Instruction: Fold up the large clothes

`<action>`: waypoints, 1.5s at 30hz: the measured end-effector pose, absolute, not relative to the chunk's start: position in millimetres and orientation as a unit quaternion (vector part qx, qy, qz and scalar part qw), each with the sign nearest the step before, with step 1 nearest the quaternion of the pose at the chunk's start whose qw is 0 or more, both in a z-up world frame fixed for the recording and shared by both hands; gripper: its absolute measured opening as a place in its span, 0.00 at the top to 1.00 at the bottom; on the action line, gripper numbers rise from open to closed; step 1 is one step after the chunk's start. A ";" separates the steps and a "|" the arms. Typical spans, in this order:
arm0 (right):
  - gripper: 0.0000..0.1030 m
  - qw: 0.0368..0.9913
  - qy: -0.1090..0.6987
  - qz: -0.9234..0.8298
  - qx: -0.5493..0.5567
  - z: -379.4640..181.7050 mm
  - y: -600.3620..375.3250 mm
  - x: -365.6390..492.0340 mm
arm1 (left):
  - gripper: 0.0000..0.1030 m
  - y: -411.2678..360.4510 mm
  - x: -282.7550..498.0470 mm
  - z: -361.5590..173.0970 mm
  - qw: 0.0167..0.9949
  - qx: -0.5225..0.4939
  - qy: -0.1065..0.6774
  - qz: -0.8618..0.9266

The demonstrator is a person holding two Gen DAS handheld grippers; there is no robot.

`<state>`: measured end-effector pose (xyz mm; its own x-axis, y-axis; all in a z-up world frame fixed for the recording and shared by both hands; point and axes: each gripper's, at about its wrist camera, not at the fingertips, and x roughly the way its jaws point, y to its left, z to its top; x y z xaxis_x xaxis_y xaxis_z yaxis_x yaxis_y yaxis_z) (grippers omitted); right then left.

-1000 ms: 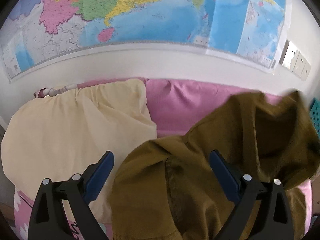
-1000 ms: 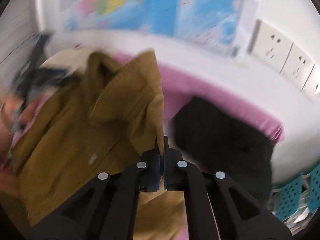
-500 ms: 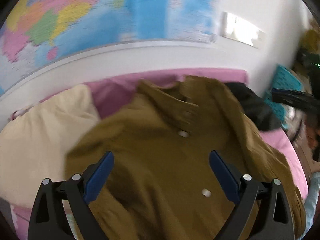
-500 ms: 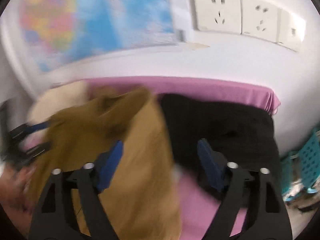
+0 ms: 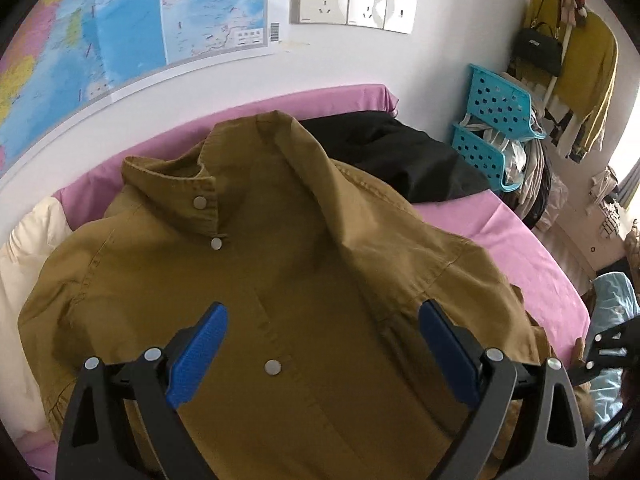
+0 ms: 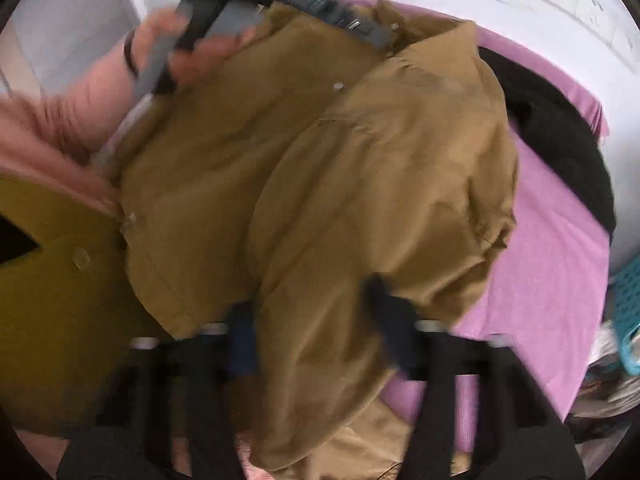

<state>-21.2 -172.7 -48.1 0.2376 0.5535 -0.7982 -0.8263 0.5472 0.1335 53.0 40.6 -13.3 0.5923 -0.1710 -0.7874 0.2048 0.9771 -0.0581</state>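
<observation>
A mustard-brown snap-button jacket (image 5: 280,280) lies front up on the pink bed (image 5: 532,248), collar towards the wall. My left gripper (image 5: 322,344) is open just above its chest, jaws wide apart and empty. In the blurred right wrist view the jacket (image 6: 340,180) fills the middle. My right gripper (image 6: 316,328) is open, its jaws either side of a fold at the jacket's lower edge. The left gripper's handle (image 6: 224,12) shows there in a hand at the top left.
A black garment (image 5: 400,160) lies on the bed behind the jacket, near the wall. A cream pillow (image 5: 24,280) is at the left. Blue plastic baskets (image 5: 496,120) stand past the bed's right end. A map and wall sockets hang above.
My right gripper opened and let go of the jacket, then swung down over it. The jacket dropped and spread flat on the bed. My left gripper turned right, staying open.
</observation>
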 end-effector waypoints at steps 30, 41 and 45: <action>0.05 0.884 0.423 0.198 -0.016 -74.8 -326.8 77.8 | 0.09 -25.4 111.2 -46.4 0.873 0.065 0.467 -0.124; 0.29 0.890 0.407 0.155 -0.138 -79.9 -300.4 67.8 | 0.09 -59.6 127.5 -28.7 0.881 0.072 0.445 -0.143; 0.76 0.867 0.455 0.197 -0.055 -84.8 -323.8 90.8 | 0.09 -61.4 133.3 -27.5 0.880 0.059 0.447 -0.147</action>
<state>90.8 -323.8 -84.8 0.5081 0.2922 -0.8102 -0.3920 0.9161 0.0846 133.3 -61.4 -27.5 0.5563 -0.2068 -0.8049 0.3123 0.9496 -0.0281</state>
